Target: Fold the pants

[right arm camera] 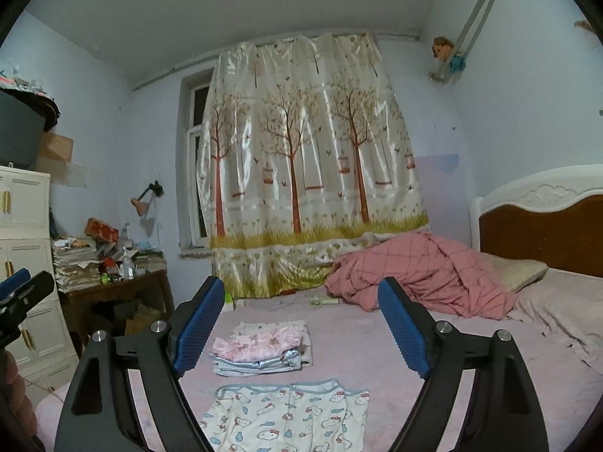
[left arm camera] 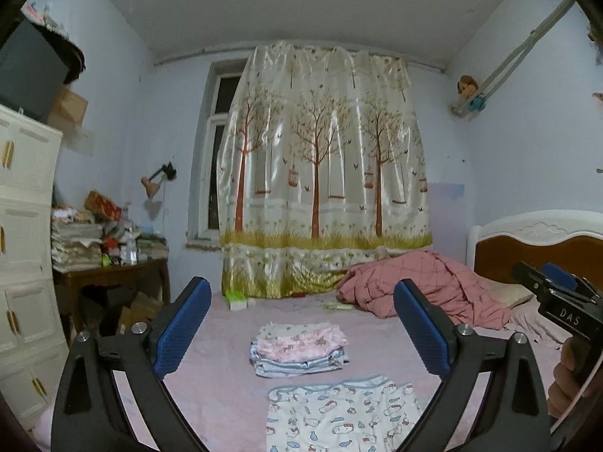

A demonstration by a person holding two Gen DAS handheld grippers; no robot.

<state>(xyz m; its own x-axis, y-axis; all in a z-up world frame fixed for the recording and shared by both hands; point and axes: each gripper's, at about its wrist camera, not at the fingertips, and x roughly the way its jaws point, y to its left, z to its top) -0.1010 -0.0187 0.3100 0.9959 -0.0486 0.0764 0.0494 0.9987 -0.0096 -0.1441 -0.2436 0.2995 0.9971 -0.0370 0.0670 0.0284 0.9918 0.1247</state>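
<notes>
White pants with a cartoon cat print and blue waistband [left arm camera: 339,414] lie flat on the pink bed sheet, near the bottom of both views [right arm camera: 290,414]. My left gripper [left arm camera: 301,324] is open and empty, held above the bed with the pants below and between its fingers. My right gripper [right arm camera: 301,320] is open and empty too, above the bed just behind the pants. The right gripper also shows at the right edge of the left wrist view [left arm camera: 557,290], and the left gripper at the left edge of the right wrist view [right arm camera: 19,293].
A stack of folded clothes [left arm camera: 299,350] [right arm camera: 260,350] sits on the bed [right arm camera: 471,395] behind the pants. A crumpled pink quilt [right arm camera: 422,275] and pillow [right arm camera: 520,273] lie by the headboard [right arm camera: 546,226]. A white cabinet [left arm camera: 22,263] and cluttered wooden desk [left arm camera: 109,275] stand at left.
</notes>
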